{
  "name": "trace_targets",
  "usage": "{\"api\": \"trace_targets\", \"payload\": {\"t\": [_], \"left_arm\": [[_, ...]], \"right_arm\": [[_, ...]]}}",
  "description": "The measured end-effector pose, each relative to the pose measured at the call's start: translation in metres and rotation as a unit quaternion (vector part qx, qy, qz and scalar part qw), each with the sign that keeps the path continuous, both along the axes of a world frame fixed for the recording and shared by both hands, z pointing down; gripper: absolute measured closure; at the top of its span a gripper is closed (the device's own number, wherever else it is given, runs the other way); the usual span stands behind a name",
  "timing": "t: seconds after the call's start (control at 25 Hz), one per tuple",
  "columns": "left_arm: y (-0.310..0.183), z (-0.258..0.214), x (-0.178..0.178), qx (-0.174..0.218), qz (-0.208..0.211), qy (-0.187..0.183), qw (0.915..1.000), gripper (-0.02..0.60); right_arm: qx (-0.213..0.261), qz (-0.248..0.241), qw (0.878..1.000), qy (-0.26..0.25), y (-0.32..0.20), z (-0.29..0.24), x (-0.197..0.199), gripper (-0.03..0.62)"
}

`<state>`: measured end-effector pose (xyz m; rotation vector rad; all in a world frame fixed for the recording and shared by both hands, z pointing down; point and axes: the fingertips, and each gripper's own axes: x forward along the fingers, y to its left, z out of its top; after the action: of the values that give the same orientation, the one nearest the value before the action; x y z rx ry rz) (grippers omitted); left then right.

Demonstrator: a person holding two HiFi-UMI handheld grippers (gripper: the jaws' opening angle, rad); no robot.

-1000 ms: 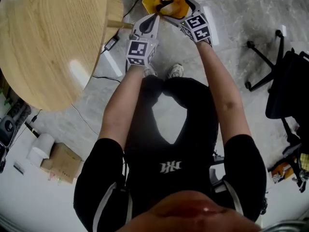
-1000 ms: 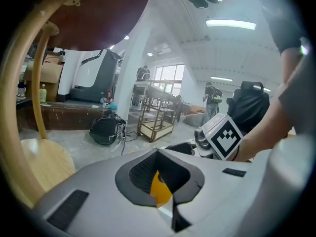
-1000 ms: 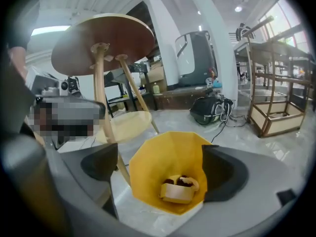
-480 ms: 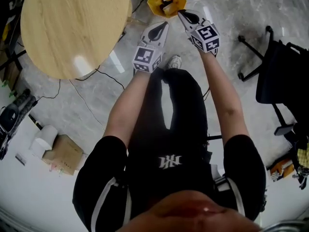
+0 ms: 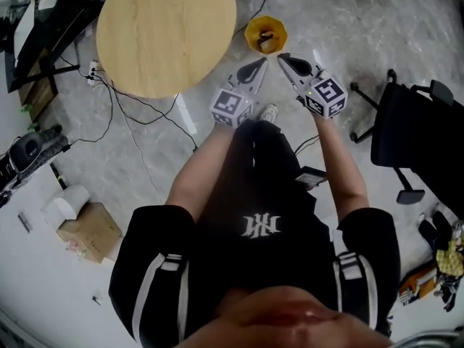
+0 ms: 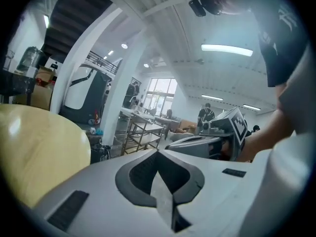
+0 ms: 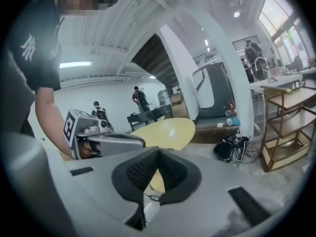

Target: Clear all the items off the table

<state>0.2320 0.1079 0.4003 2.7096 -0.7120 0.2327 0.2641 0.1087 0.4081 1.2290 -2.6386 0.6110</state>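
Hand-held grippers, left (image 5: pixel 259 63) and right (image 5: pixel 283 58), pressed together empty, point toward yellow bin (image 5: pixel 254 30).

Contents of yellow bin (image 5: pixel 252 33) too small to tell (chair (image 5: pixel 415 138) cropped right).

Round table (image 5: pixel 167 35) at upper left, bin (image 5: pixel 266 35) on the floor (image 5: pixel 348 27) just right of it, chair (image 5: pixel 413 136) far right.

You hold two tools, one left tool (image 5: pixel 262 61) and one right tool (image 5: pixel 281 56). You see one round wooden bench (image 5: pixel 167 35), one yellow bin (image 5: pixel 253 33), one cardboard box (image 5: pixel 87 232) and one black office chair (image 5: pixel 409 133).
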Motion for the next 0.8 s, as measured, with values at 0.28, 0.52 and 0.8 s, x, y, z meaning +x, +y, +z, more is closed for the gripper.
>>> {"api": "trace_targets", "payload": {"t": [0.28,0.52,0.8], "left_arm": [[0.003,-0.076,-0.077,0.038,-0.006,-0.016,0.9991,0.569],[-0.009,-0.121,-0.187,0.04,-0.031,-0.024,0.9984,0.57],[0.0,-0.169,-0.313,0.039,-0.013,-0.004,0.9991,0.569]], "right_arm": [[0.012,-0.097,0.994,-0.05,0.0,-0.08,-0.074,0.592],[0.063,-0.132,0.987,-0.066,-0.01,-0.142,-0.163,0.592],[0.089,-0.139,0.978,-0.126,-0.01,-0.211,-0.269,0.591]]}}
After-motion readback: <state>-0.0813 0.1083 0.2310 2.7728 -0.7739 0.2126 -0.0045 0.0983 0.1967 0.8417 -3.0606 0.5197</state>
